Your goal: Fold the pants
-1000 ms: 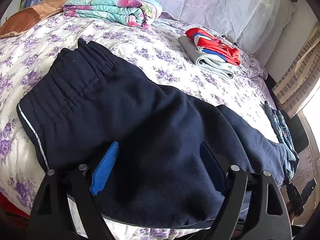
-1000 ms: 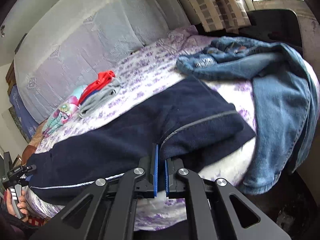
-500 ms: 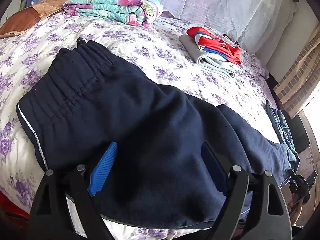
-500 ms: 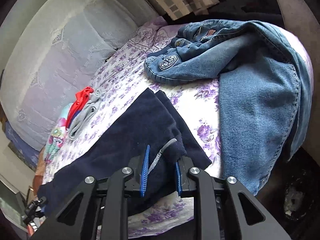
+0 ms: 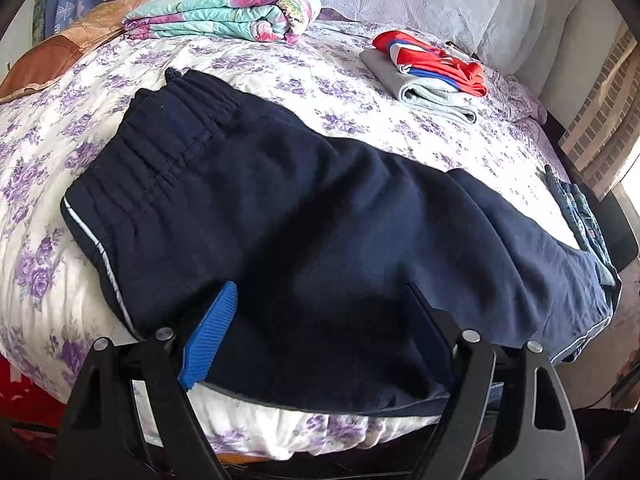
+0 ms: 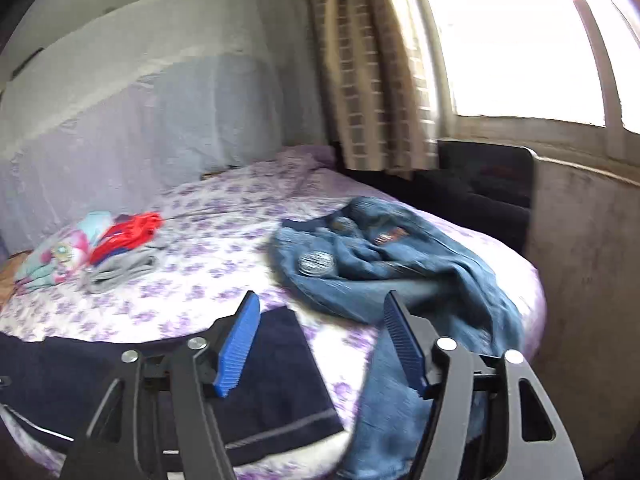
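Navy sweatpants (image 5: 304,216) with a white side stripe lie flat across the floral bed, waistband at the left, legs running right. My left gripper (image 5: 320,312) is open, its fingers spread over the middle of the pants near the front edge. In the right wrist view the cuff end of the pants (image 6: 276,384) lies flat at the bed's near edge. My right gripper (image 6: 320,320) is open and empty, above the cuff and the bed.
Blue jeans (image 6: 384,264) are heaped on the bed's right corner and hang over the edge. A folded floral blanket (image 5: 224,12) and a folded grey and red stack (image 5: 428,72) lie toward the headboard. A window and curtain (image 6: 384,60) stand at the right.
My right gripper, shut on the pant cuff a second ago, has opened, let it go and lifted away. The cuff now lies flat. My left gripper has hardly moved.
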The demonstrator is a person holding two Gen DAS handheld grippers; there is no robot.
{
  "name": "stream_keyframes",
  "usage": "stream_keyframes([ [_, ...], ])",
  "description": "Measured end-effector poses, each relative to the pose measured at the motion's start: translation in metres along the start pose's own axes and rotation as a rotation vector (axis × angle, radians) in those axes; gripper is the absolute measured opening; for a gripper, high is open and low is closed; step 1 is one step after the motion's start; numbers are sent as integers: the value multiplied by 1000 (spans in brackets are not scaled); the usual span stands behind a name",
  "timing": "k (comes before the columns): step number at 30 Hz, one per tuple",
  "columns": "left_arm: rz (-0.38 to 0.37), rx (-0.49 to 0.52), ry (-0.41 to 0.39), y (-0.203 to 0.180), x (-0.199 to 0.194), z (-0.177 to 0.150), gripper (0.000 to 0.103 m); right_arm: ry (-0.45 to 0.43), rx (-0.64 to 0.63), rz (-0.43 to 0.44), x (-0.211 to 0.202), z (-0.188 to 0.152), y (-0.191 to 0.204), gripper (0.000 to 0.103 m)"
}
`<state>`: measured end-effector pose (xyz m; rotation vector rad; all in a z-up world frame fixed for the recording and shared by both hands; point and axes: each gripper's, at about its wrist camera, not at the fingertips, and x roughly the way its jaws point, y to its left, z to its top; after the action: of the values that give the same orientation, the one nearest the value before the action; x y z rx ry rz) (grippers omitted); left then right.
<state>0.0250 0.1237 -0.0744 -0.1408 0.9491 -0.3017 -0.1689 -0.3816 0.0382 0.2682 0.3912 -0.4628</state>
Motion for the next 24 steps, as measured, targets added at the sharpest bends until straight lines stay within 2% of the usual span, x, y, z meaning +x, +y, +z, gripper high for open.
stream_keyframes([
  [2, 10, 6, 0, 1, -3, -6, 80, 198, -10, 312, 42, 24, 44, 75],
  [3, 17, 8, 2, 0, -4, -8, 80, 273, -21, 431, 63, 31, 72, 77],
  [6, 38, 9, 4, 0, -7, -13, 80, 465, -96, 643, 130, 38, 166, 78],
  [8, 39, -8, 11, 2, -10, -15, 80, 601, -143, 710, 189, 31, 215, 78],
  [10, 47, -13, 16, -1, -12, -11, 81, 715, -174, 722, 241, 20, 254, 78],
  [14, 19, -22, -17, -10, -21, 10, 81, 976, -249, 756, 308, -17, 312, 78],
  [16, 31, -2, -56, -17, -25, 24, 83, 1054, -259, 783, 318, -27, 323, 78],
  [18, 49, 6, -73, -21, -21, 36, 87, 1187, -252, 872, 321, -36, 331, 78],
  [20, 79, 2, -50, -18, -9, 43, 87, 1288, -250, 961, 312, -40, 332, 78],
  [23, 142, -31, 21, -3, 16, 44, 87, 1362, -240, 1075, 290, -42, 328, 78],
  [24, 137, -49, 33, 3, 20, 42, 87, 1386, -234, 1110, 284, -44, 328, 79],
])
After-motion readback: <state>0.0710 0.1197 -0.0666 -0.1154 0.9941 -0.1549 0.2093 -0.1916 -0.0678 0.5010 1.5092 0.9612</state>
